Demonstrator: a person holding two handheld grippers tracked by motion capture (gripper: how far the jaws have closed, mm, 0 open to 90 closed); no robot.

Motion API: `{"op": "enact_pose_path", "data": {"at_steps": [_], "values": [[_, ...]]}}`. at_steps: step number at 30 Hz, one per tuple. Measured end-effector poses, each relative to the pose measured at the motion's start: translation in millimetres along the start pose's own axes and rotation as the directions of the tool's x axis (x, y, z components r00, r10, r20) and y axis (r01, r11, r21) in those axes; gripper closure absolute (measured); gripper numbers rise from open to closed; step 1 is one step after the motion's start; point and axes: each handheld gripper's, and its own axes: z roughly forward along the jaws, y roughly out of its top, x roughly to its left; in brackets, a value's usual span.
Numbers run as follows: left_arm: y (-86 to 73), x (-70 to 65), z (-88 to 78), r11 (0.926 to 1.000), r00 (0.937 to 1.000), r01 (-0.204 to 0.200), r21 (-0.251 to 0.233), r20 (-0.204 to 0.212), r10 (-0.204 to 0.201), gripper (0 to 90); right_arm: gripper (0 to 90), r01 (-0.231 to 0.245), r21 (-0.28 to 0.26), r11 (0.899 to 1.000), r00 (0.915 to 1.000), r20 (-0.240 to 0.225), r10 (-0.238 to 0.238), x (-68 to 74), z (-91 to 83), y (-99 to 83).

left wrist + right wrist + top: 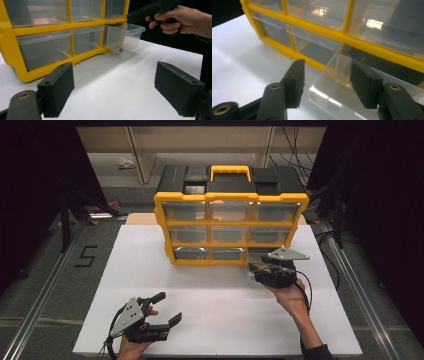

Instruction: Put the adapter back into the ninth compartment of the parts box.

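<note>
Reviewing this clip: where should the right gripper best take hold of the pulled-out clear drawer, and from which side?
Probably the front lip of the clear drawer, approached from the front of the yellow cabinet: the drawer juts out of the bottom row, and its front handle ledge is thin enough for the open right gripper to pinch.

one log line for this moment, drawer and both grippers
drawer: bottom right, pulled out | right gripper: open at drawer front | left gripper: open, apart, above table

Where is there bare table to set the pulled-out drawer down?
Free: the white table between the left hand-held gripper and the right hand-held gripper, also left of the organizer. Crowded: around the clear drawer at the bottom right slot.
</note>
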Motion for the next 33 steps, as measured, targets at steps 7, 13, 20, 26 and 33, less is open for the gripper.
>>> {"op": "enact_pose_path", "data": {"at_steps": [7, 13, 20, 26, 33], "values": [[-0.1, -0.2, 0.2, 1.0000, 1.0000, 0.000, 0.003, 0.004, 0.000, 15.6, 38.7, 0.021, -0.035, 0.999, 0.9994, -0.028, -0.022, 10.2, -7.3, 4.2], [0.0, -0.1, 0.0, 1.0000, 1.0000, 0.002, 0.001, 0.004, -0.002, 15.5, 35.7, 0.036, -0.060, 0.998, 0.9982, -0.046, -0.038, 19.8, -14.6, 9.2], [0.0, -0.2, 0.1, 1.0000, 1.0000, 0.000, 0.002, 0.004, 0.000, 15.6, 32.3, 0.040, -0.081, 0.996, 0.9968, -0.066, -0.045, 25.7, -19.2, 11.2], [0.0, -0.2, 0.1, 1.0000, 1.0000, -0.001, 0.002, 0.004, 0.001, 15.5, 30.1, 0.037, -0.086, 0.996, 0.9960, -0.077, -0.044, 28.0, -18.7, 10.1], [0.0, -0.3, 0.0, 1.0000, 1.0000, 0.000, 0.001, 0.005, 0.000, 15.5, 27.5, 0.037, -0.104, 0.994, 0.9945, -0.094, -0.047, 35.8, -21.4, 9.8]]}}
